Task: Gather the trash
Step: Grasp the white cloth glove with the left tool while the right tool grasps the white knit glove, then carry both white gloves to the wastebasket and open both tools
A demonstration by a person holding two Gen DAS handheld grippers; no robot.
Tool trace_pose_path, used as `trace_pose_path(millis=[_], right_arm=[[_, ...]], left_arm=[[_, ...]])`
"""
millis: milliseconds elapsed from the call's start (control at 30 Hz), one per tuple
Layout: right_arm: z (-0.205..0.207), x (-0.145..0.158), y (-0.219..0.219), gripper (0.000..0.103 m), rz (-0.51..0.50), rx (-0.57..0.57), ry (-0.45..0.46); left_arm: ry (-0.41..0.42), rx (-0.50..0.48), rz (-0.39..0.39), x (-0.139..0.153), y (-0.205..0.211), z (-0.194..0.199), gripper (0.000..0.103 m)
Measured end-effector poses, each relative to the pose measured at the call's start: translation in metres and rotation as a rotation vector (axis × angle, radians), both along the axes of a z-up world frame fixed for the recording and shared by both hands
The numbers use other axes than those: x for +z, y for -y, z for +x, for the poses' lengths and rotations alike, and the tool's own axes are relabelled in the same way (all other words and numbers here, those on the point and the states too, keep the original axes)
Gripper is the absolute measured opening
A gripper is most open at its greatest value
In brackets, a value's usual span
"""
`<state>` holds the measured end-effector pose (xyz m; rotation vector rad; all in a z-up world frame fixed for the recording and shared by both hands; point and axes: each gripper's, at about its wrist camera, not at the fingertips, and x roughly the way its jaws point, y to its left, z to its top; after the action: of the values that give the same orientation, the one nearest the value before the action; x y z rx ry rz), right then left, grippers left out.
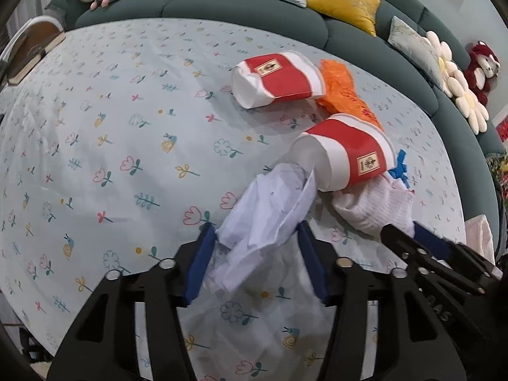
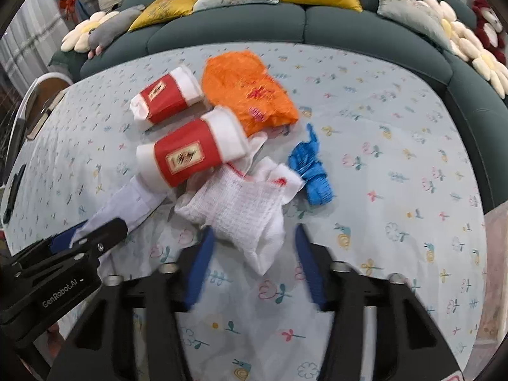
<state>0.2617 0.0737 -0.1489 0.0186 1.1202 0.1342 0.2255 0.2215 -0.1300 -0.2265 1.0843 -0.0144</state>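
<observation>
The trash lies mid-frame on the floral bedsheet [image 2: 397, 120]. The left gripper [image 1: 257, 254] straddles crumpled paper [image 1: 270, 209], fingers spread, not yet pinching; the right gripper [image 2: 250, 247] is likewise spread around a white tissue wad [image 2: 241, 209]. Next, I judge, both must clamp (gently). "GenRobot.AI" is readable lower left; the red cup [image 2: 187, 152] label is illegible.

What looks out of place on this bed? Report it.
Litter on the bedsheet: two paper cups lying tipped over, one crushed, amid an orange bag, crumpled paper, a tissue and a blue scrap.
</observation>
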Motion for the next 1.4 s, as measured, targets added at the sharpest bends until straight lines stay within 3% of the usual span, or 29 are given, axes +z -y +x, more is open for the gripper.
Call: trace_pose_path(millis=[100,167,567,867,1400], right_arm=[[-0.006,0.002,0.0,0.012,0.011,0.017,-0.002],[-0.012,0.008,0.001,0.008,0.019,0.021,0.01],[-0.06,0.074,0.045,0.008,0.094,-0.04,0.146],[-0.099,0.128,0.106,0.008,0.112,-0.122,0.275],[-0.163,0.153,0.237,0.008,0.092,-0.324,0.367]], left_arm=[[0.016,-0.007,0.003,0.005,0.003,-0.005,0.043],[0.031,-0.009,-0.002,0.013,0.006,-0.012,0.043],[0.109,-0.034,-0.039,0.064,0.039,-0.056,0.043],[0.181,-0.144,-0.05,0.108,0.105,-0.085,0.043],[0.232,-0.402,-0.019,0.136,0.243,-0.123,0.043]])
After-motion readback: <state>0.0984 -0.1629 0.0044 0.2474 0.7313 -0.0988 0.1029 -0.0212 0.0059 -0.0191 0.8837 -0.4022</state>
